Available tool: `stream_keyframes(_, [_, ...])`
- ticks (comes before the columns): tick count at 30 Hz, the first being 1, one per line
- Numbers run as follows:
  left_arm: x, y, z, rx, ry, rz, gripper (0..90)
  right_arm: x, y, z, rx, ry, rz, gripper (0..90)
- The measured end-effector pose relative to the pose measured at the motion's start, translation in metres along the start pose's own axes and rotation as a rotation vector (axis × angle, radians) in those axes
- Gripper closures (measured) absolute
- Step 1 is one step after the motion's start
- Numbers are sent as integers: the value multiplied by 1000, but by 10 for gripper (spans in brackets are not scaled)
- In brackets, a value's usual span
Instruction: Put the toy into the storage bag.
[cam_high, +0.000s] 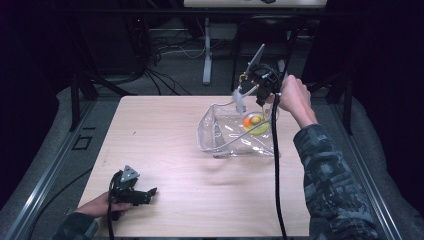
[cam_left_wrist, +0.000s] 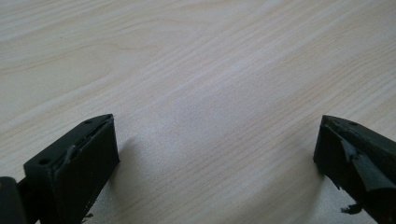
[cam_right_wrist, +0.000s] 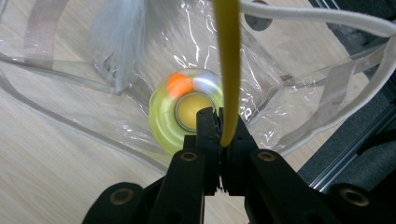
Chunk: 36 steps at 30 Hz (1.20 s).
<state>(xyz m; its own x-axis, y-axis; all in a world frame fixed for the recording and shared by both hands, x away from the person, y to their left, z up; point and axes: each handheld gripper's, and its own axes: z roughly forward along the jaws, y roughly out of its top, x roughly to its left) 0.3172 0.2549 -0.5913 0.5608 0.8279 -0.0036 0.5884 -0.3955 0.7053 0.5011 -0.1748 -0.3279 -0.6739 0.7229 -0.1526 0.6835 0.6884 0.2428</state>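
Note:
A clear plastic bag (cam_high: 225, 136) (cam_right_wrist: 56, 93) lies open on the right half of the wooden table (cam_high: 160, 140). Inside it rests a yellow-green round toy (cam_high: 257, 123) (cam_right_wrist: 163, 116) with an orange ball on its ring. Above the bag's far right edge, my right gripper (cam_high: 260, 98) (cam_right_wrist: 219, 117) is shut on a thin yellow rod (cam_right_wrist: 228, 70). A grey-white feather (cam_high: 239, 101) (cam_right_wrist: 116, 32) hangs beside the rod over the bag's mouth. My left gripper (cam_high: 148, 193) (cam_left_wrist: 215, 154) rests near the table's front left corner, open, with bare wood between its jaws.
The bag's white strap (cam_right_wrist: 322, 21) runs across the far side of its opening. Metal rails (cam_high: 47, 170) flank the table. Behind the table, cables and a white stand leg (cam_high: 207, 55) sit on the floor. A sleeved right forearm (cam_high: 325, 170) reaches along the table's right edge.

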Motion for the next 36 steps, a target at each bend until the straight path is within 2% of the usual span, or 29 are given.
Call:
stream_keyframes(15, [0,0,0,0,0,0,0,1,-10,26,34,22,11,875])
stream_keyframes(36, [0,0,0,1,1,1,0,4,-9,55,162,44,17,875])
